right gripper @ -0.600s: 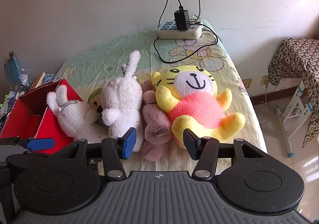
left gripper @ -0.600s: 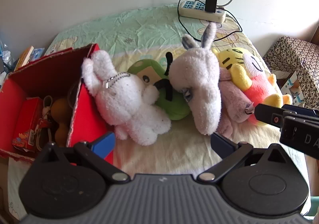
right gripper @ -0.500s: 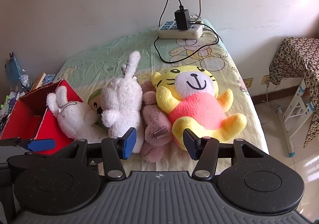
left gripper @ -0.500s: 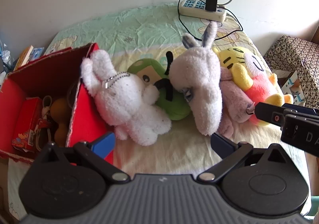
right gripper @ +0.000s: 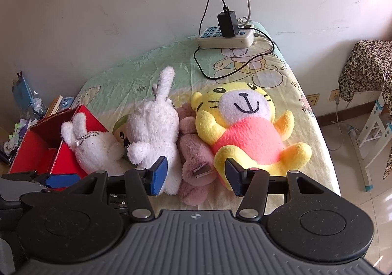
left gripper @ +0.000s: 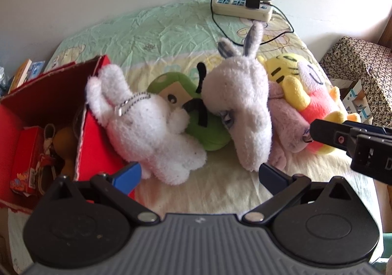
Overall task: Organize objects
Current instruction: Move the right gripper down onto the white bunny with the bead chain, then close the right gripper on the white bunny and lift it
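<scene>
Several plush toys lie in a row on the bed. A small white rabbit with a bead chain [left gripper: 149, 128] [right gripper: 94, 150] leans on the open red box [left gripper: 49, 98] [right gripper: 41, 150]. Beside it lie a green plush [left gripper: 193, 113], a bigger white rabbit [left gripper: 242, 108] [right gripper: 154, 130], a pink plush [right gripper: 196, 152] and a yellow tiger in a pink shirt [right gripper: 247, 128]. My left gripper [left gripper: 199, 177] is open and empty, just in front of the two rabbits. My right gripper [right gripper: 196, 174] is open and empty, hovering over the pink plush's lower end.
The red box holds a red packet [left gripper: 24, 152] and brown round things. A power strip with charger and cable [right gripper: 226, 35] lies at the bed's far end. Books and clutter [right gripper: 27, 101] stand at the left. A patterned cloth-covered stand [right gripper: 367, 71] is right of the bed.
Both views have crept slightly closer to the toys. Nothing has been taken hold of or moved.
</scene>
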Demonstrator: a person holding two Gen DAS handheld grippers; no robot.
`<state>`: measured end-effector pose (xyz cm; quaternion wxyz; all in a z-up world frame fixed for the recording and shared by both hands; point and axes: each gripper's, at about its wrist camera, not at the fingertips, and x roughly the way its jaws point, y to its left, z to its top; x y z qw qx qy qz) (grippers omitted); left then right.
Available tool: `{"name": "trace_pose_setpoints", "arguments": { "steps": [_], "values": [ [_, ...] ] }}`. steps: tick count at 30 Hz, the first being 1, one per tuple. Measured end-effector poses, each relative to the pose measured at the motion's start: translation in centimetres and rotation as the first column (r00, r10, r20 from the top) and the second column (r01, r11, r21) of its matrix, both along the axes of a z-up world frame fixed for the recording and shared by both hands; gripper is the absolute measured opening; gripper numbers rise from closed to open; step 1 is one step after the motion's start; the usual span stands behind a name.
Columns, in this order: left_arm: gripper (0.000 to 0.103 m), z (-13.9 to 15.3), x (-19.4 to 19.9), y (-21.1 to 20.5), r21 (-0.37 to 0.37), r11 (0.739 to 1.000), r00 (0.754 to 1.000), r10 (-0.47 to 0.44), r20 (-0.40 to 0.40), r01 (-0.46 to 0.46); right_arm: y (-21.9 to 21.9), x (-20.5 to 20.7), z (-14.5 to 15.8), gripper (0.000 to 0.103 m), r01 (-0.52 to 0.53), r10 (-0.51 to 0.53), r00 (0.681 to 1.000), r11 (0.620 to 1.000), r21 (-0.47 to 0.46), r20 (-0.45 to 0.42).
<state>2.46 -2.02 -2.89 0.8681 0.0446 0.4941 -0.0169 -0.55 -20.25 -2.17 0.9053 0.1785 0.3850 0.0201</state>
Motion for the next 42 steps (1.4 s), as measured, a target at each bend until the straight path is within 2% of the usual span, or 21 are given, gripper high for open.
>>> {"name": "trace_pose_setpoints", "arguments": {
  "steps": [5,6,9,12,16,18,21,22,23,27,30,32,38,42],
  "values": [
    [0.102,1.1,1.3,0.2,-0.064,0.997,0.998,-0.042,0.042,0.044,-0.9,1.3,0.5,0.054,0.004,-0.005,1.000,0.999,0.050,0.021],
    [0.102,1.2,1.6,0.3,-0.086,0.994,0.997,-0.057,0.046,0.061,-1.1,1.7,0.4,0.051,0.002,-0.003,1.000,0.998,0.068,0.019],
    [0.102,1.0,2.6,0.1,-0.112,0.989,0.995,-0.090,0.045,0.095,-1.7,2.9,0.1,0.043,-0.020,0.018,1.000,0.989,0.146,0.015],
    [0.102,0.3,3.6,-0.1,-0.149,0.981,0.992,-0.120,0.031,0.123,-1.7,4.3,-0.3,0.043,-0.048,0.048,0.999,0.977,0.208,0.007],
    [0.102,-0.6,4.8,0.2,-0.233,0.964,0.991,-0.133,-0.001,0.129,-1.0,6.0,-1.0,0.043,-0.098,0.103,0.995,0.959,0.267,-0.004],
    [0.098,-1.1,5.4,0.3,-0.254,0.961,0.993,-0.120,-0.016,0.112,-0.5,6.7,-1.3,0.043,-0.106,0.114,0.993,0.957,0.272,-0.016],
    [0.084,-2.0,6.2,0.6,-0.282,0.955,0.993,-0.112,-0.048,0.094,-0.2,7.6,-2.0,0.044,-0.119,0.136,0.990,0.948,0.294,-0.037],
    [0.076,-2.4,6.5,0.6,-0.284,0.955,0.992,-0.111,-0.065,0.088,-0.2,7.8,-2.2,0.044,-0.117,0.136,0.990,0.945,0.305,-0.043],
    [0.074,-2.8,6.9,0.6,-0.286,0.955,0.991,-0.110,-0.079,0.084,-0.1,8.0,-2.4,0.044,-0.114,0.136,0.990,0.942,0.315,-0.048],
    [0.071,-3.3,7.4,0.7,-0.298,0.952,0.990,-0.107,-0.091,0.075,-0.4,8.7,-3.1,0.051,-0.102,0.130,0.990,0.933,0.344,-0.058],
    [0.066,-3.2,7.4,0.1,-0.265,0.959,0.990,-0.121,-0.075,0.097,-0.5,9.0,-3.7,0.048,-0.104,0.143,0.987,0.914,0.391,-0.070],
    [0.051,-2.9,7.3,-0.2,-0.258,0.959,0.988,-0.142,-0.063,0.121,-0.6,8.8,-3.7,0.045,-0.102,0.141,0.988,0.908,0.405,-0.068],
    [0.049,-2.6,7.4,-0.9,-0.237,0.962,0.986,-0.153,-0.058,0.135,-0.1,7.8,-3.0,0.041,-0.116,0.147,0.988,0.911,0.395,-0.048],
    [0.049,-1.6,6.5,-0.9,-0.216,0.965,0.987,-0.158,-0.024,0.149,0.0,7.0,-2.1,0.041,-0.124,0.143,0.990,0.909,0.399,-0.018]
  ]
}}
